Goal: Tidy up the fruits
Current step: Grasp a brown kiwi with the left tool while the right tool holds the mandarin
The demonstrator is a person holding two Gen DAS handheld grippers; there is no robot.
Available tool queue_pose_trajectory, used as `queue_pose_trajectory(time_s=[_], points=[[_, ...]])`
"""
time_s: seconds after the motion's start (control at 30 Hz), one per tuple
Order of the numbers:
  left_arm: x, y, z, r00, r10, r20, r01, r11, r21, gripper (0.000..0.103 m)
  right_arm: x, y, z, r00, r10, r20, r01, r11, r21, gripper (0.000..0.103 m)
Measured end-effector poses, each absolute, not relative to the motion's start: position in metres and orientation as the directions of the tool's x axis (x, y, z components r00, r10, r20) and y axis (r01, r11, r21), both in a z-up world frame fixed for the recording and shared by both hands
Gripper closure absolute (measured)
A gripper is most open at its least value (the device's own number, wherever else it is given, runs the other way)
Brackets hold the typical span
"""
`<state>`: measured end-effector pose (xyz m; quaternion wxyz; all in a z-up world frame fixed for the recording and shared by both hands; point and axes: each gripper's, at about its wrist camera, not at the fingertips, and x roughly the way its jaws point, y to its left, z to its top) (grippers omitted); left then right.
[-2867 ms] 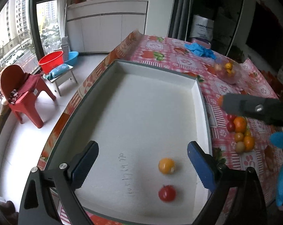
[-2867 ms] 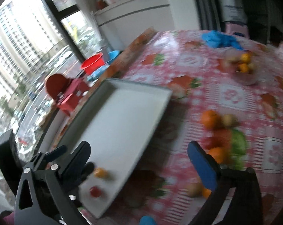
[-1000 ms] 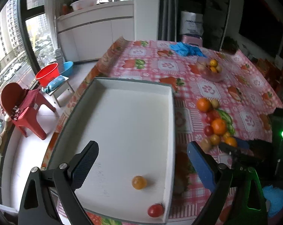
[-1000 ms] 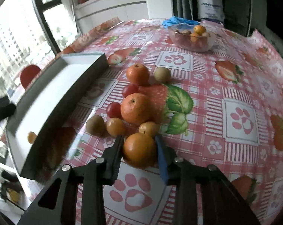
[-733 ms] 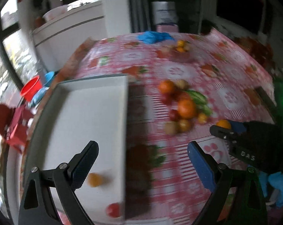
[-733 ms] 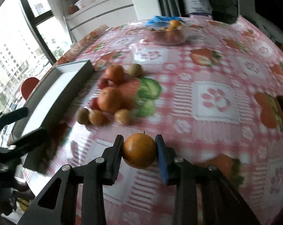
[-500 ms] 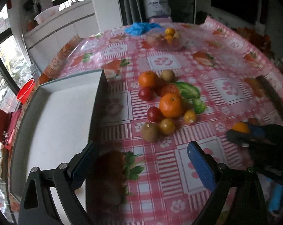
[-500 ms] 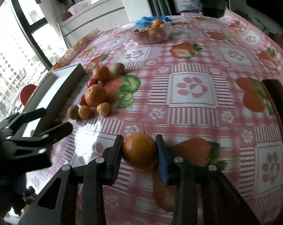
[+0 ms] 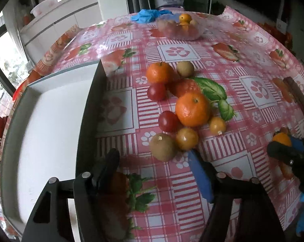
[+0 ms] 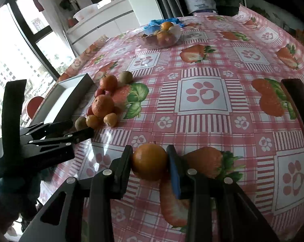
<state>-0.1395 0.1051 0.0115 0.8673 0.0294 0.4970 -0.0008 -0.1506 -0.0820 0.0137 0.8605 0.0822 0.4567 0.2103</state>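
Fruits (image 9: 182, 109), round and glossy, cluster on the slick pink checked tablecloth (image 9: 252, 64) beside the white tray (image 9: 51, 121). My right claw (image 10: 150, 161) clamps a smooth orange (image 10: 149, 162) above the cloth. My left claw (image 9: 154, 171) is closing, nothing between its jaws, just short of a dull brown kiwi (image 9: 162, 146).

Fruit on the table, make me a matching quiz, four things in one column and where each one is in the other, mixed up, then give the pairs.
Things:
1. orange
2. brown kiwi
3. clear bowl
4. white tray

Places:
A. at the table's far end, holding fruit
B. just ahead of the closing left claw
C. on the window side of the fruit pile
D. clamped in the right claw

Pairs: 1-D, 2-B, 3-A, 4-C
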Motion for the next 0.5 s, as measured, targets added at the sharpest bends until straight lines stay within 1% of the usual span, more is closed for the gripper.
queue_pose_trajectory(time_s=[0.07,0.13,0.17,0.23,0.27,0.33,0.5], points=[[-0.137,0.103,0.012,0.505,0.021,-0.863,0.037,0.998,0.046,0.039,-0.151,-0.082,0.014,0.494,0.437,-0.751,-0.287,0.898,0.334,0.065],[-0.135,0.101,0.012,0.508,0.002,-0.862,0.048,0.998,0.030,0.052,-0.151,-0.082,0.013,0.494,0.436,-0.752,-0.287,0.899,0.332,0.065],[-0.134,0.100,0.013,0.506,-0.012,-0.863,0.051,0.999,0.016,0.056,-0.151,-0.083,0.013,0.494,0.436,-0.752,-0.287,0.898,0.332,0.065],[-0.133,0.098,0.014,0.505,-0.034,-0.862,0.064,0.998,-0.002,0.073,-0.152,-0.083,0.014,0.494,0.434,-0.753,-0.285,0.899,0.331,0.065],[-0.133,0.096,0.014,0.505,-0.036,-0.862,0.068,0.998,-0.003,0.075,-0.152,-0.083,0.014,0.494,0.434,-0.753,-0.285,0.899,0.331,0.065],[-0.135,0.094,0.014,0.509,-0.031,-0.860,0.065,0.998,0.002,0.075,-0.153,-0.083,0.015,0.497,0.432,-0.752,-0.288,0.900,0.327,0.065],[-0.148,0.102,0.020,0.516,-0.054,-0.855,0.044,0.998,-0.037,0.075,-0.157,-0.081,0.020,0.502,0.428,-0.751,-0.295,0.901,0.316,0.065]])
